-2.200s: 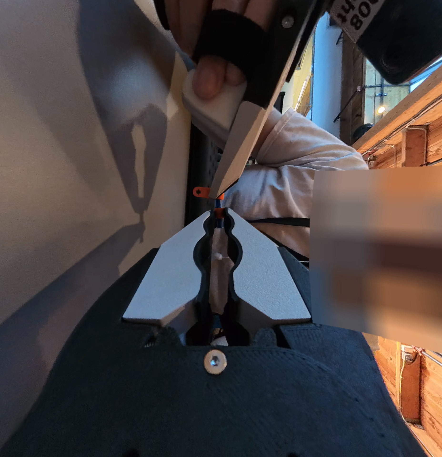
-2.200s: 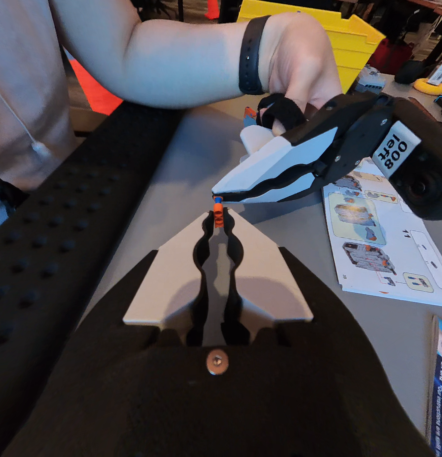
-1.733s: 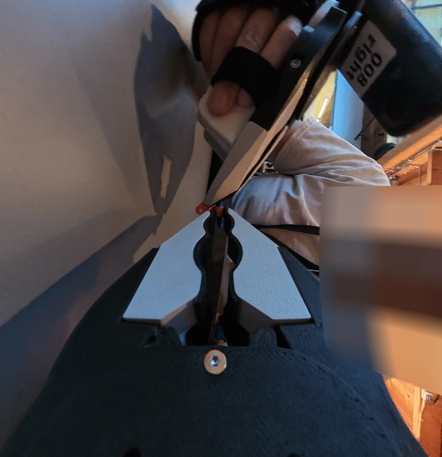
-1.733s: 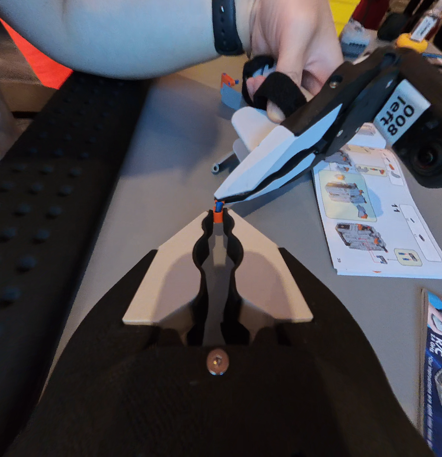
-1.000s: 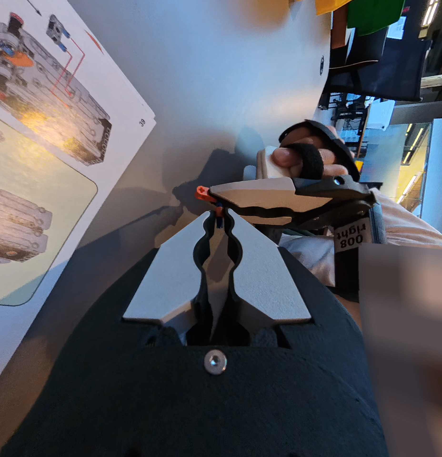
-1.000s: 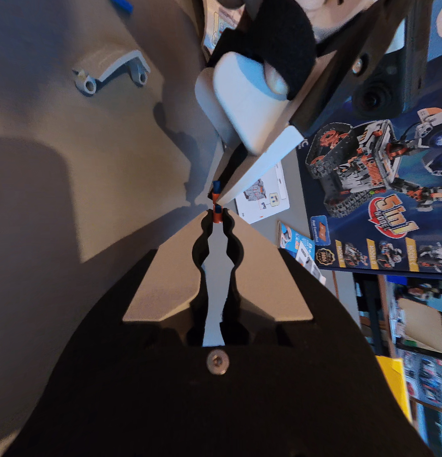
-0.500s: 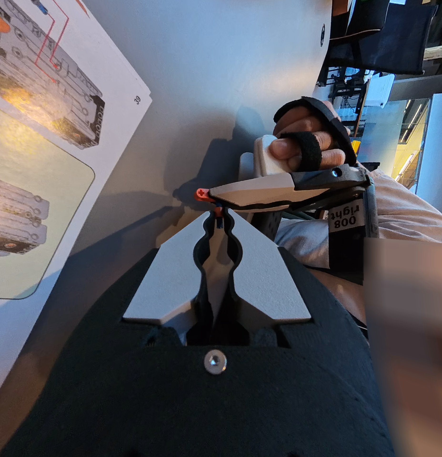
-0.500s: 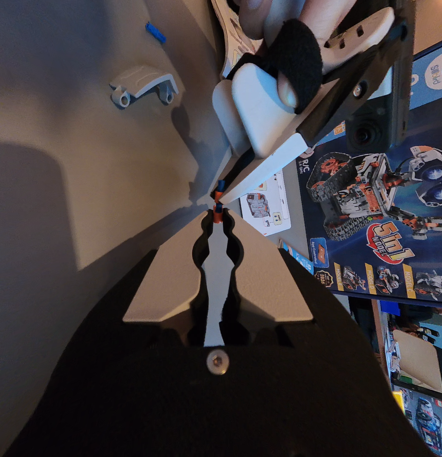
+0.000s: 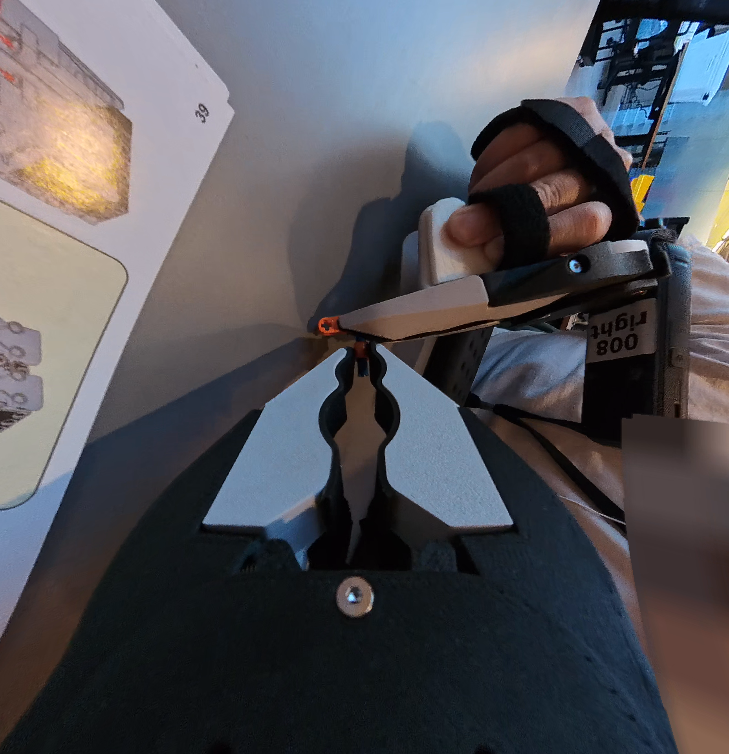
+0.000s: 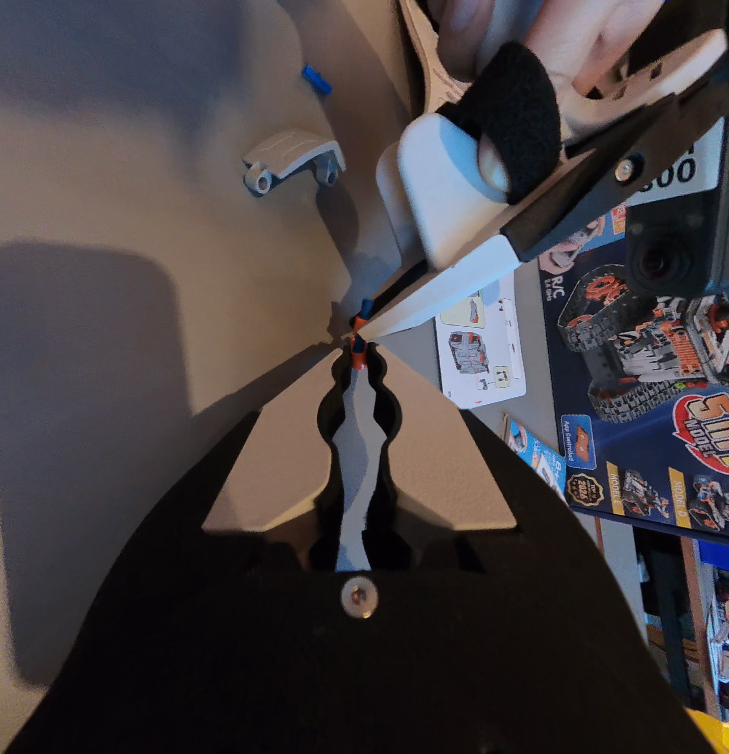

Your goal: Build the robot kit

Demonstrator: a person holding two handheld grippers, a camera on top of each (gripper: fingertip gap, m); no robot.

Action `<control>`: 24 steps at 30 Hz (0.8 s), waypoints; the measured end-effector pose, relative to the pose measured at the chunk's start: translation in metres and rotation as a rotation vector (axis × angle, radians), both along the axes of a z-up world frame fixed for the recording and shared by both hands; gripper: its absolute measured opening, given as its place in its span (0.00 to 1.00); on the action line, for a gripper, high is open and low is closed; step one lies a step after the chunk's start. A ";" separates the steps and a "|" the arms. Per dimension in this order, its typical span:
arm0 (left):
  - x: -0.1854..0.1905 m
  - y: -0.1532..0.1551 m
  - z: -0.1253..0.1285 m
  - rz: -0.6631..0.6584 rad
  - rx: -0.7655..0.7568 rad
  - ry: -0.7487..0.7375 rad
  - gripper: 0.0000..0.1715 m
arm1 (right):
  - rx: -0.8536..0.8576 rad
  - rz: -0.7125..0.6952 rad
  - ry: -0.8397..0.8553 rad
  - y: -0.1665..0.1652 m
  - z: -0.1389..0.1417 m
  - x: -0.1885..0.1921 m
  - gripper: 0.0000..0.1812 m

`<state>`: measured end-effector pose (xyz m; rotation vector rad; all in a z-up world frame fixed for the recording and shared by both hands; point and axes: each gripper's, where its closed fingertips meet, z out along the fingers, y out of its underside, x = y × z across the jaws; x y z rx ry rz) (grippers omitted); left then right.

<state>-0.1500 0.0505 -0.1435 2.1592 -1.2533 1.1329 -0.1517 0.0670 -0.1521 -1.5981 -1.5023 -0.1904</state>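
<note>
In the left wrist view my left gripper point(image 9: 359, 354) is shut on a small blue pin with an orange collar point(image 9: 360, 359), held at its very tips. My right gripper point(image 9: 341, 326) comes in from the right, shut on a small orange connector point(image 9: 328, 325) whose end sticks out past its tips. In the right wrist view my right gripper point(image 10: 358, 350) pinches the orange connector point(image 10: 358, 360). The left gripper point(image 10: 361, 322) reaches down from the upper right with the blue pin point(image 10: 366, 307). The two pieces meet tip to tip just above the grey table point(image 10: 150, 183).
An open instruction booklet point(image 9: 69, 204) lies on the table, also in the right wrist view point(image 10: 481, 355). A dark blue toy box point(image 10: 640, 408) lies to the right. A grey curved part point(image 10: 293, 163) and a loose blue pin point(image 10: 314, 79) lie farther off. Only a small space, under 4 cm, lies between the two pairs of fingers.
Both grippers have swung round together from the table's edge to over the table, staying shut and tip to tip. In the last half second the right gripper tilted slightly.
</note>
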 end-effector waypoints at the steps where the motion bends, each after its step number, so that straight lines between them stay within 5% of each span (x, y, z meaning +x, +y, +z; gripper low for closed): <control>1: 0.001 0.001 0.001 0.012 -0.007 -0.008 0.03 | 0.001 -0.009 0.006 0.001 0.001 0.001 0.04; 10: 0.013 0.013 0.010 0.090 0.022 -0.067 0.03 | -0.073 -0.149 0.125 0.012 0.010 0.012 0.04; 24: 0.018 0.015 0.007 0.129 0.081 -0.027 0.03 | -0.033 -0.204 0.047 0.016 0.007 0.018 0.04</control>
